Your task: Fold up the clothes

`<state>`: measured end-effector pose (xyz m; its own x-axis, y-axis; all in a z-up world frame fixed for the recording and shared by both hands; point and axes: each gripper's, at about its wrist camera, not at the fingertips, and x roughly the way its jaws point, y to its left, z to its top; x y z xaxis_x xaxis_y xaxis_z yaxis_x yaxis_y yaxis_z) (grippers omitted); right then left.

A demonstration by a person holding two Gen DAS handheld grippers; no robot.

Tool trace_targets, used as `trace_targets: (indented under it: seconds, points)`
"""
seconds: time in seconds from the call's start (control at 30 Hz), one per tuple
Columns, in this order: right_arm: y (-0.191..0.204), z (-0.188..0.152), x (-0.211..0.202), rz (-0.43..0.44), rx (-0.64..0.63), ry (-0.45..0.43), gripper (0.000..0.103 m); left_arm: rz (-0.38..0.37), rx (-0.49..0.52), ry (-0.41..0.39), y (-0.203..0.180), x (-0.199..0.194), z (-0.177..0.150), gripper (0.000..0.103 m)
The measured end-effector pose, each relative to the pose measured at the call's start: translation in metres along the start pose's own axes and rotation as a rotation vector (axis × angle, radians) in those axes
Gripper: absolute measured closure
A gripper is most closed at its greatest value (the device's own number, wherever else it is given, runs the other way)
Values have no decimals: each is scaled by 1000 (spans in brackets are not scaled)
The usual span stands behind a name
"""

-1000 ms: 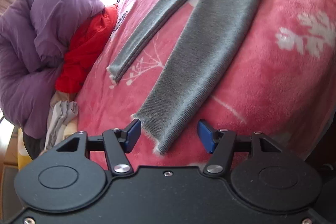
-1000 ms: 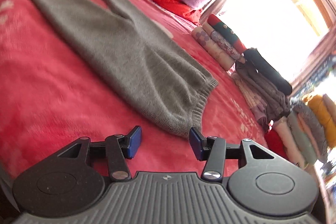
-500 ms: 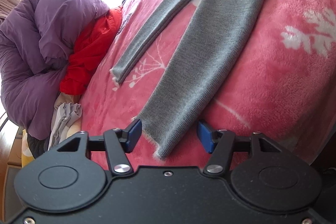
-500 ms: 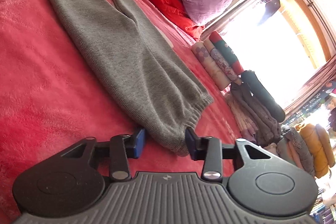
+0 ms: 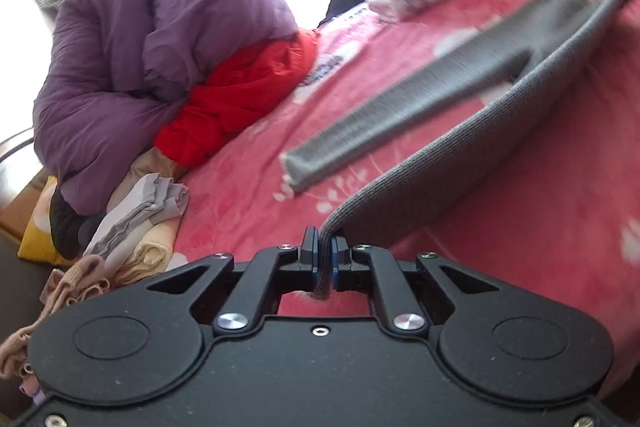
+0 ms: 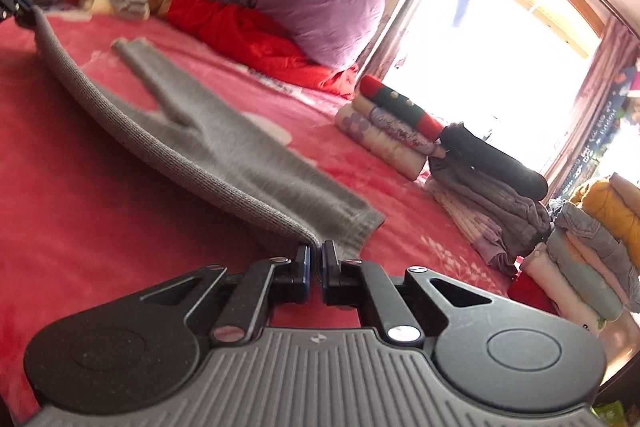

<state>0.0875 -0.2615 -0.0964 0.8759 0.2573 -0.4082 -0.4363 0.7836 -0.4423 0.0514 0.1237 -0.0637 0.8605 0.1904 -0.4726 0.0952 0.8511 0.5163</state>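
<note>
Both grippers, left [image 5: 324, 254] and right [image 6: 316, 262], now clamped on grey leggings [image 6: 224, 147].

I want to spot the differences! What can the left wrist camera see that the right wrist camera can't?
Only the left wrist view shows the left hand-held gripper up close, shut on a leg cuff of the grey knit pants.

Only the right wrist view shows the right hand-held gripper pinching the waistband end, and the yellow folded garment.

Both show the pants, the pink blanket, the purple duvet and the red garment.
</note>
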Motion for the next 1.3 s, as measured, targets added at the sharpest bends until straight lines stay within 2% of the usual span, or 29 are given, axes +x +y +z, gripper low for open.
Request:
trace_targets:
  seconds: [0.27, 0.43, 0.83, 1.17, 1.23, 1.3]
  points:
    - [-18, 18, 43, -24, 70, -3, 97, 53, -135, -7, 17, 50, 41, 98]
    - [-28, 28, 71, -35, 112, 5, 97, 66, -178, 13, 24, 83, 60, 98]
    - [-35, 48, 133, -62, 139, 33, 97, 44, -208, 95, 27, 152, 70, 98]
    - [-33, 46, 165, -63, 136, 91, 97, 10, -162, 139, 24, 187, 73, 98]
    - [-31, 44, 172, -50, 131, 121, 97, 8, -164, 146, 23, 193, 72, 95]
    - [-27, 42, 176, -55, 126, 133, 97, 19, -214, 141, 27, 197, 71, 84]
